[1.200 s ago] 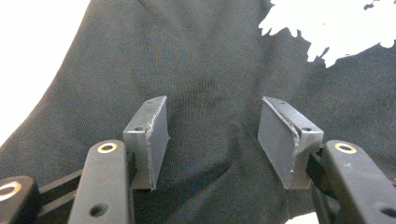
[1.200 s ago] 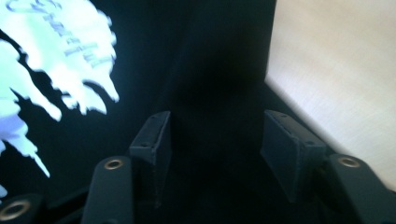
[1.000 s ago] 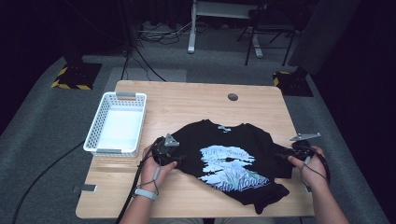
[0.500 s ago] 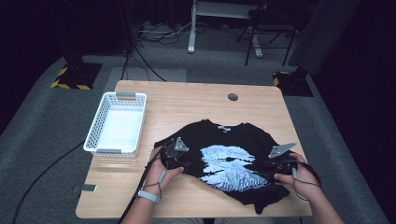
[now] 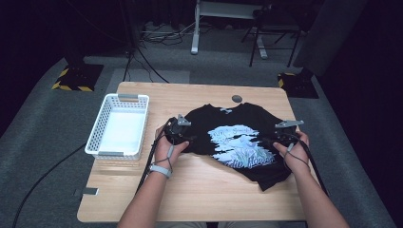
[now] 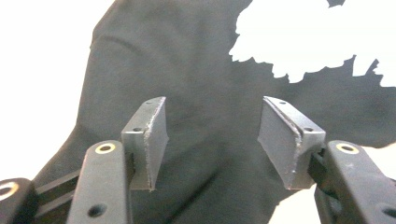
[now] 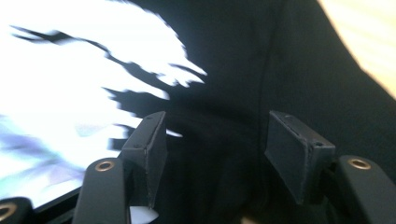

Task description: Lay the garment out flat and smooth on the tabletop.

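1. Between the black jaws of the left gripper [image 6: 212, 140], in the left gripper view, lies dark cloth of the black T-shirt [image 6: 196, 84]; the jaws stand apart with a clear gap, clamping nothing.
2. The right gripper [image 7: 215, 154] likewise stands parted over black cloth in the right gripper view; its jaws have just been opening, and nothing is pinched between them.
3. From the high view, the left gripper [image 5: 183, 137] sits at the T-shirt's left edge and the right gripper [image 5: 275, 140] at its right edge, each in a hand.
4. The T-shirt [image 5: 237, 118] lies spread on the wooden worktop [image 5: 190, 190], its pale blue-white print [image 5: 240, 145] facing up, the lower hem somewhat bunched.
5. A white basket [image 5: 97, 130] stands left of the shirt, just beside the left hand, apart from the cloth.
6. A small dark round spot [image 5: 236, 98] marks the worktop beyond the collar.
7. Both gripper views wash the print out to plain white, and the right one is blurred; whether the jaw tips touch the cloth cannot be told.
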The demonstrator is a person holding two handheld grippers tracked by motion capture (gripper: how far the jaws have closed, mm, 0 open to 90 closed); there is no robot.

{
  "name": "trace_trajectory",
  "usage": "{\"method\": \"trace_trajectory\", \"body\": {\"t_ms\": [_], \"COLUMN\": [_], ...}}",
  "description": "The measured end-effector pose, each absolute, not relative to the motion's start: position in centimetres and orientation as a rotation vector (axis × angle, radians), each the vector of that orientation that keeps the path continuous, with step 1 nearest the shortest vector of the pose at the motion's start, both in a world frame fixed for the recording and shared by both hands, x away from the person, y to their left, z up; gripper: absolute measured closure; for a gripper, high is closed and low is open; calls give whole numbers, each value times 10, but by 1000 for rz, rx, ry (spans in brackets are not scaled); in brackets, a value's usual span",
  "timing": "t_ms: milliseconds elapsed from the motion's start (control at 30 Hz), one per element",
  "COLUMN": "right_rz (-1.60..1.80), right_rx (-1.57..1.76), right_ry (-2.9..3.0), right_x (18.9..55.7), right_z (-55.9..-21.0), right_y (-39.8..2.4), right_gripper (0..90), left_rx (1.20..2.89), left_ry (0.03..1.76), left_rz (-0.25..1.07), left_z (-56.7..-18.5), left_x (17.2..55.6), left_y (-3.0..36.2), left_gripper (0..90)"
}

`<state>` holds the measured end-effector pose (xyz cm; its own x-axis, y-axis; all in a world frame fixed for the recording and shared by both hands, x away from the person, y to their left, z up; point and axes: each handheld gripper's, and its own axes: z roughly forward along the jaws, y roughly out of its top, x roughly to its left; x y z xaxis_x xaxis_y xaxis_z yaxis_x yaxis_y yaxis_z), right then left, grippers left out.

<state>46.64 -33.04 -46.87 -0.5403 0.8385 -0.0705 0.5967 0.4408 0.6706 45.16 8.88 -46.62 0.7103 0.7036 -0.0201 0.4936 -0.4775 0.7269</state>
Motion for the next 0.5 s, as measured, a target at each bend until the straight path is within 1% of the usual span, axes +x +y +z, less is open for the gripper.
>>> {"method": "trace_trajectory", "body": {"t_ms": [167, 333, 400, 500], "right_rz": [923, 1022, 1020, 1018], "right_rx": [1131, 1058, 1035, 1005], "right_ry": [2350, 2405, 2435, 2464], "right_x": [427, 379, 364, 346], "right_z": [-446, -438, -439, -441], "right_y": [-340, -349, -348, -348], "right_gripper": [366, 350, 344, 332], "left_rx": [2192, 2217, 2248, 2294], "left_ry": [845, 756, 698, 642], "left_rz": [300, 279, 288, 358], "left_z": [-465, -470, -473, -477], "left_x": [420, 382, 373, 366], "left_y": [83, 69, 57, 39], "left_gripper": [390, 381, 379, 379]}}
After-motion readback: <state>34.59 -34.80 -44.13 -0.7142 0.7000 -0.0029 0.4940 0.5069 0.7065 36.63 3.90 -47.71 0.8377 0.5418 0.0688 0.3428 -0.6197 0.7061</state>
